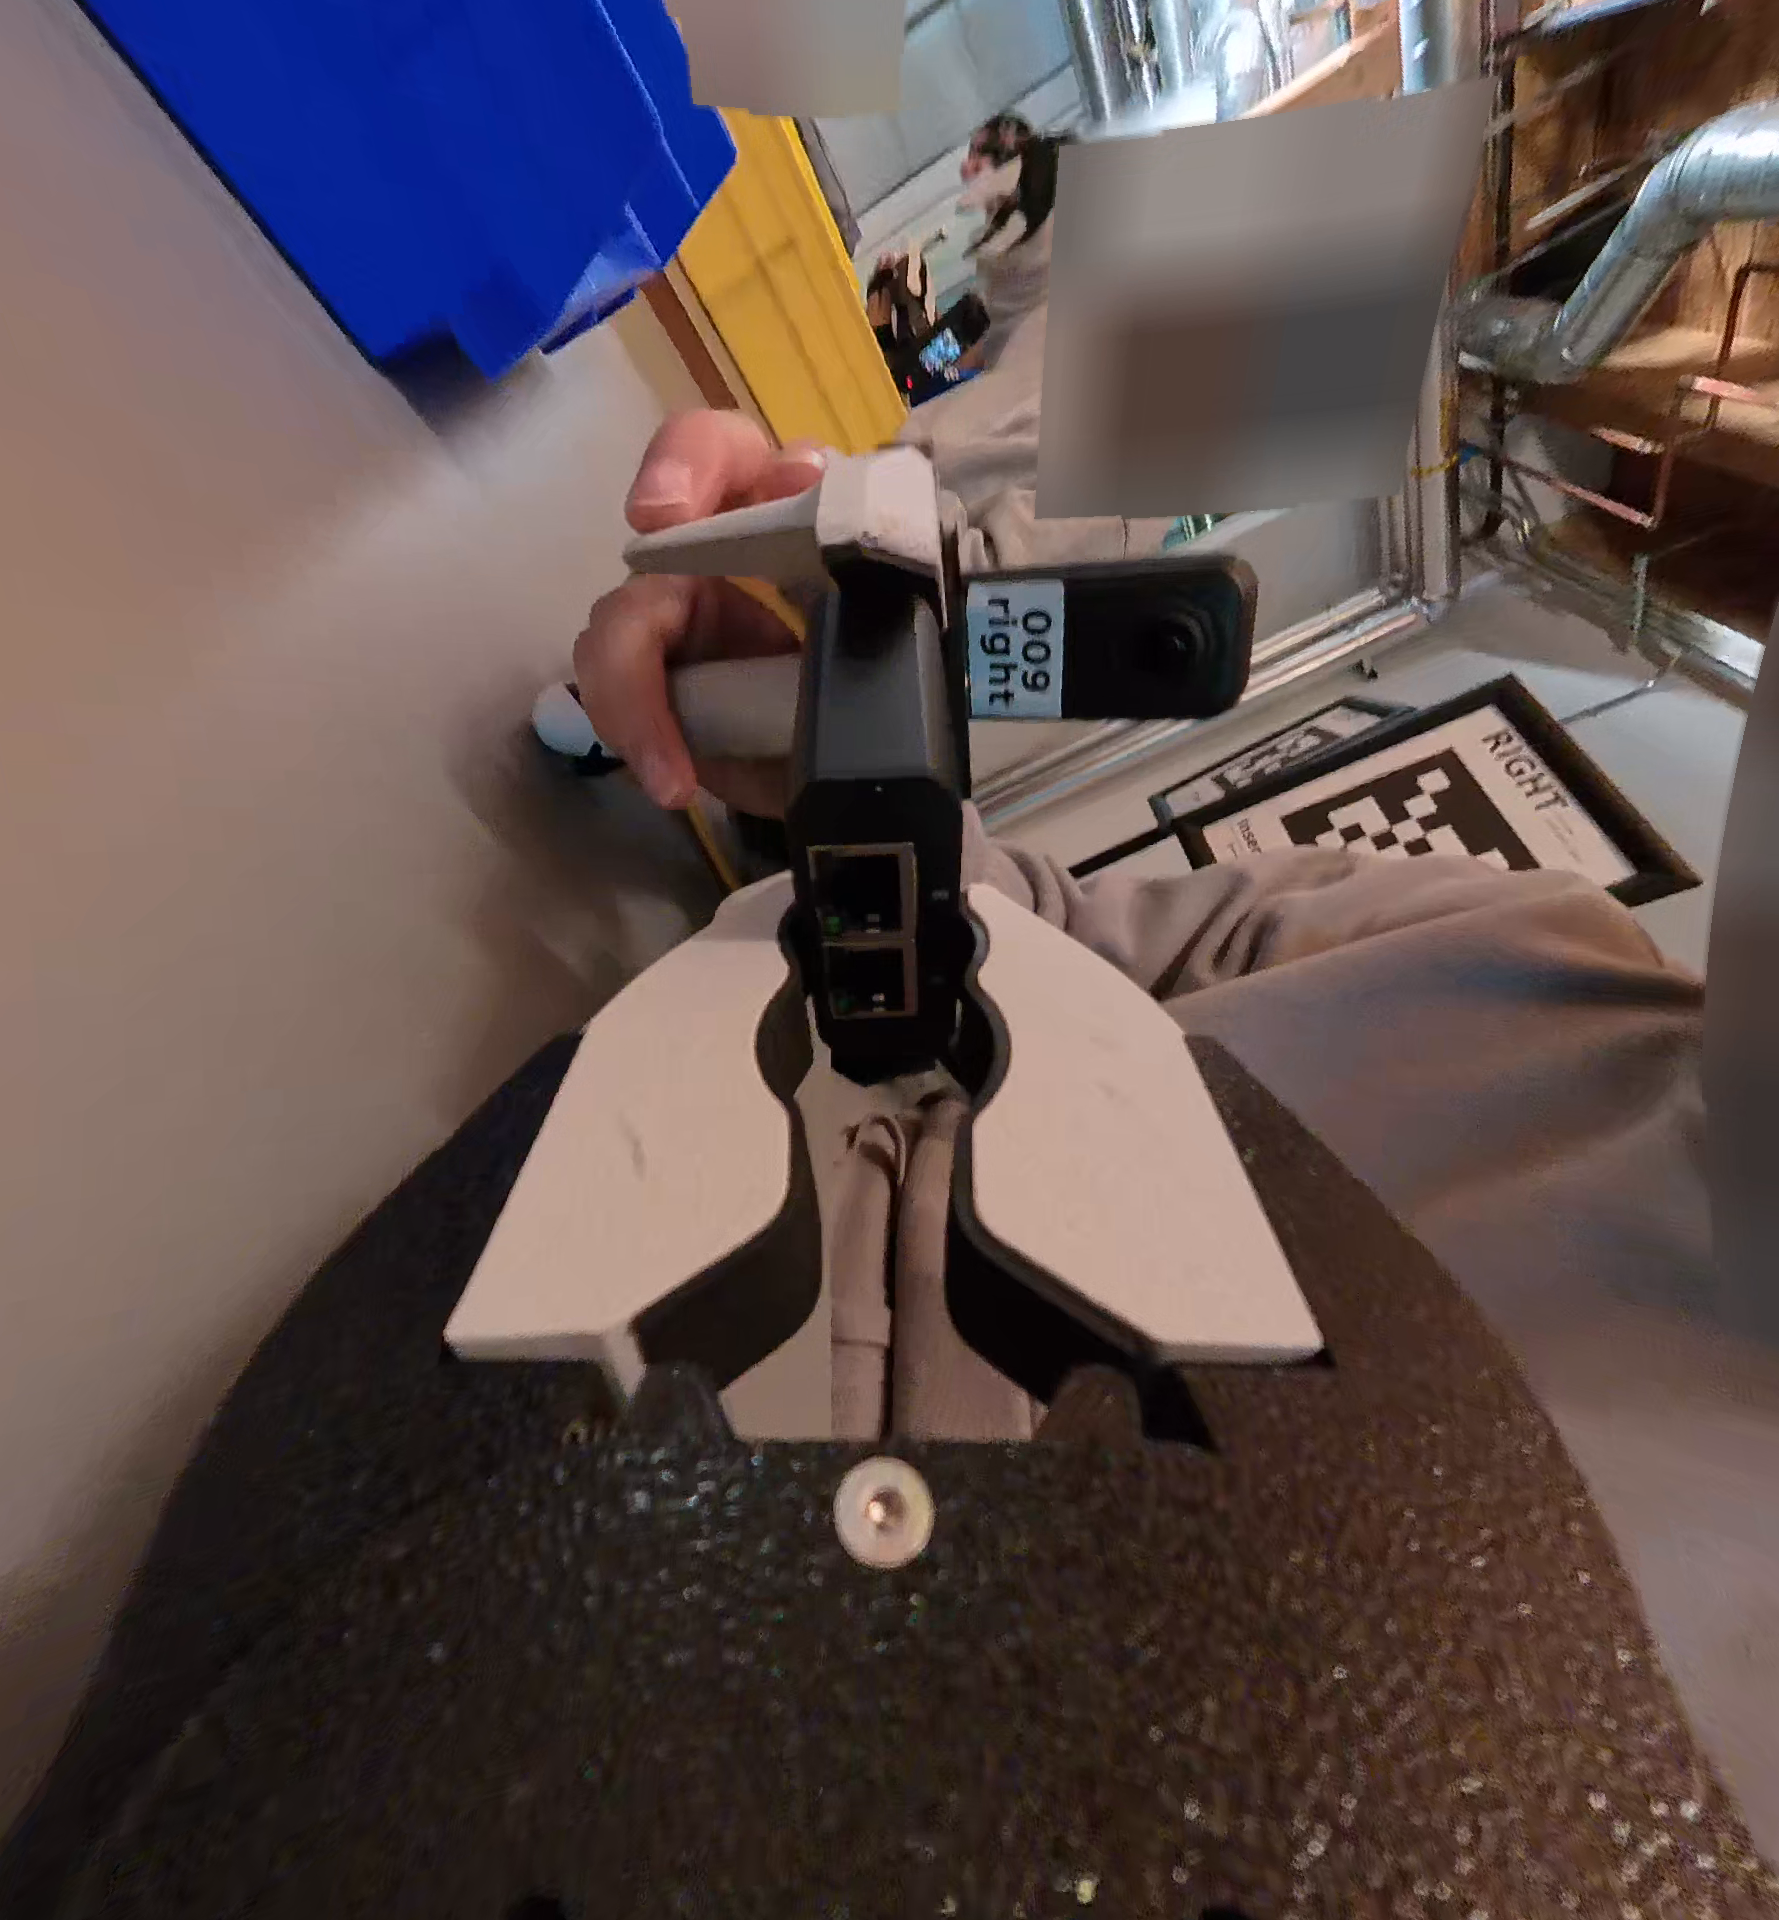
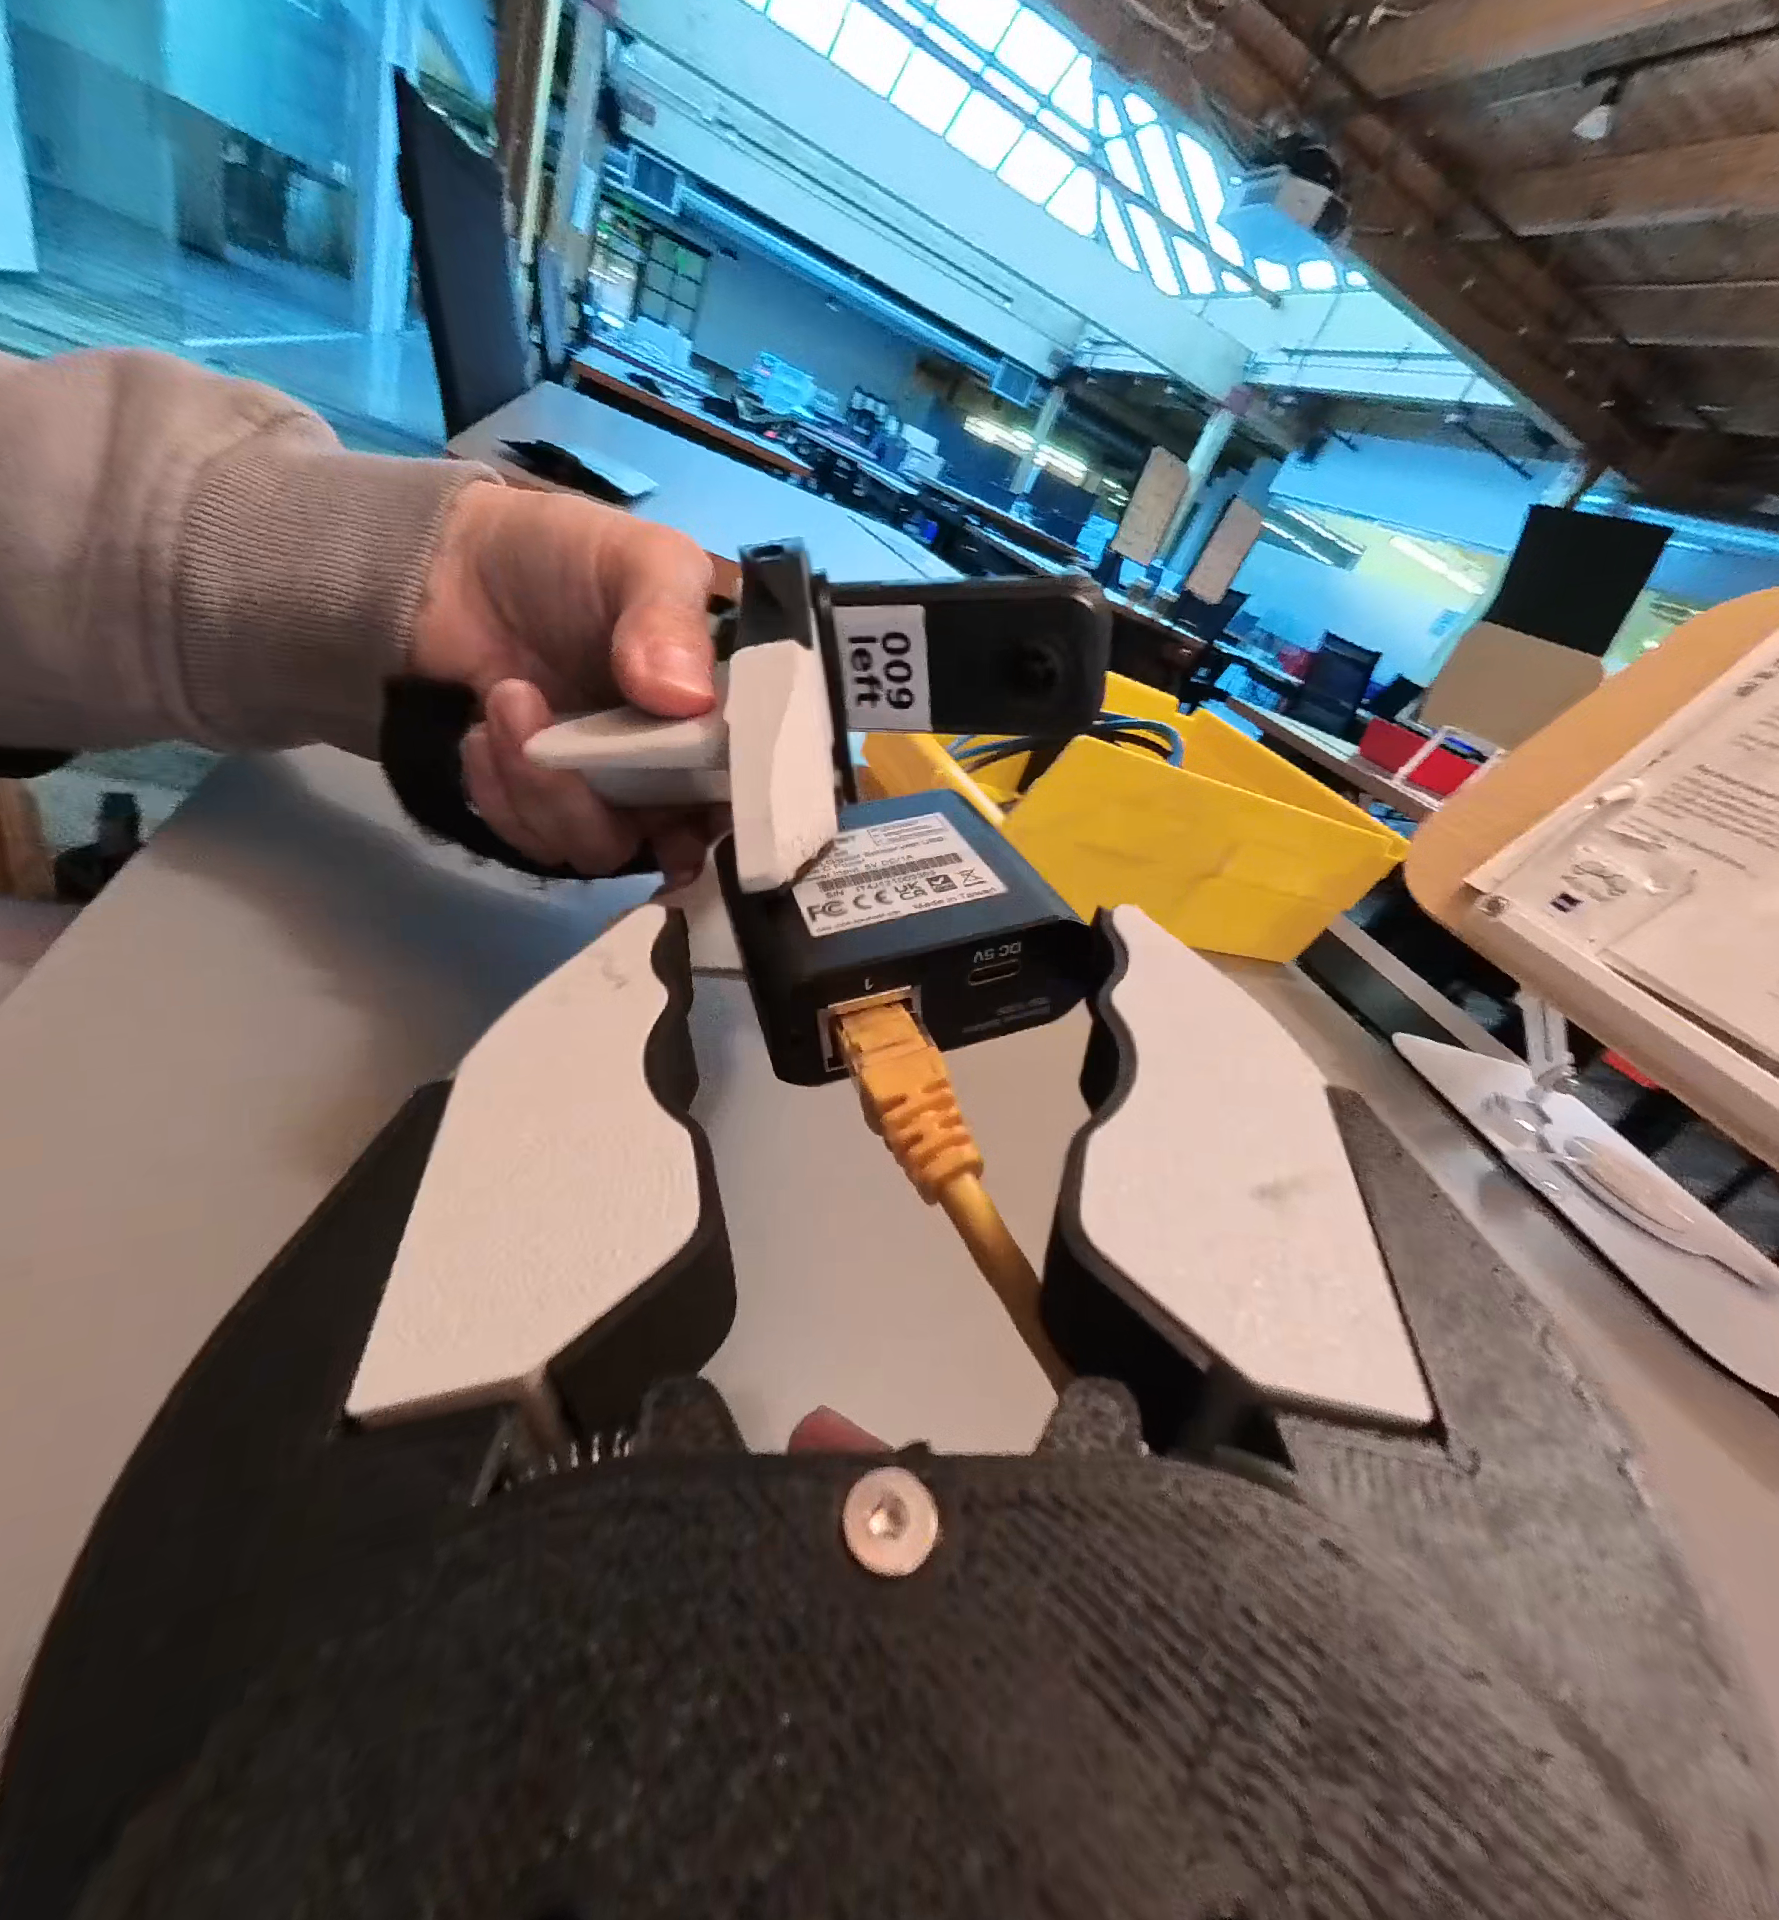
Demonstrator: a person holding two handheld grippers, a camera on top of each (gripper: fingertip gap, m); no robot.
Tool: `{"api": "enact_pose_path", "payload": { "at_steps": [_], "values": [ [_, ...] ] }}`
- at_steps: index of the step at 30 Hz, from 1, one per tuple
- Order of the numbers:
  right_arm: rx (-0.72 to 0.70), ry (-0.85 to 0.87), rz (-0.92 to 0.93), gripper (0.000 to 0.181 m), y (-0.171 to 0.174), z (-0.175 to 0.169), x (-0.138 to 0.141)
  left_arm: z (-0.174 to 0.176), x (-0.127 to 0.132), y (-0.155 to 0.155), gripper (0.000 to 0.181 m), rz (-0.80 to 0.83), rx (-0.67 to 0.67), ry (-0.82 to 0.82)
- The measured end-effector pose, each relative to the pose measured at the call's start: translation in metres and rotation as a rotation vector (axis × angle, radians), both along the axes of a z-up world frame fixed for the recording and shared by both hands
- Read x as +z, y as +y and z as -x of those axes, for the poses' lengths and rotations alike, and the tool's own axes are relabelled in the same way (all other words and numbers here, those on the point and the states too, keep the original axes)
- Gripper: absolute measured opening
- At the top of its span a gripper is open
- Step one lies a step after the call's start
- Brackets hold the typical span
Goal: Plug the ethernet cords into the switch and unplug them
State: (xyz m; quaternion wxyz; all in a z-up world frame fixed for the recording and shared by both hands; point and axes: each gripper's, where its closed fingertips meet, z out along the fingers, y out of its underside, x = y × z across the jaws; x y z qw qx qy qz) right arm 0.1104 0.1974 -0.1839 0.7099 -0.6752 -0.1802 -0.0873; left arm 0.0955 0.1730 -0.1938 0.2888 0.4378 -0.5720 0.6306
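The black switch (image 1: 880,914) is clamped in the left gripper (image 1: 880,977), held above the surface (image 2: 241,935). A yellow ethernet cord (image 2: 911,1112) sits plugged into one port, passing between the right gripper (image 2: 890,997), whose fingers stand apart. Two opposite ports are empty; a yellow bin (image 2: 1197,831) lies beyond.

- My left gripper (image 1: 880,966) is pinching the switch (image 1: 877,831) between its fingers.
- The ethernet cord (image 2: 916,1122) is sitting in the switch's port, between my right gripper's (image 2: 890,997) spread fingers.
- A bin (image 2: 1176,831) is lying behind the switch.
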Motion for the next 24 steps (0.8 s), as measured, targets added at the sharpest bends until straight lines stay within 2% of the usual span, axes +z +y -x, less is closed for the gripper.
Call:
{"api": "enact_pose_path", "payload": {
  "at_steps": [5,9,11,14,17,19,22,24],
  "values": [
    [0.118,0.020,0.033,0.076,-0.005,0.013,-0.001,0.013,-0.005,-0.005,0.023,-0.058,-0.093,-0.017],
    [0.087,0.006,0.067,0.084,0.000,0.012,-0.007,0.019,-0.008,-0.009,0.023,-0.090,-0.141,-0.023],
    [0.086,-0.032,0.072,0.067,0.001,0.014,-0.009,0.020,-0.009,-0.008,0.023,-0.103,-0.148,-0.030],
    [0.012,-0.044,0.035,0.067,0.003,0.005,-0.003,0.009,0.000,-0.005,0.023,-0.099,-0.057,-0.089],
    [-0.126,0.011,0.000,0.066,0.003,-0.016,0.007,-0.018,0.014,0.002,0.026,-0.076,0.160,-0.203],
    [-0.191,0.092,-0.021,0.067,0.005,-0.024,0.010,-0.027,0.020,0.006,0.027,-0.062,0.250,-0.267],
    [-0.207,0.159,-0.027,0.067,0.008,-0.026,0.009,-0.031,0.020,0.010,0.024,-0.053,0.279,-0.224],
    [-0.153,0.246,-0.010,0.065,0.007,-0.024,0.010,-0.032,0.017,0.013,0.023,-0.057,0.289,-0.195]
  ]
}}
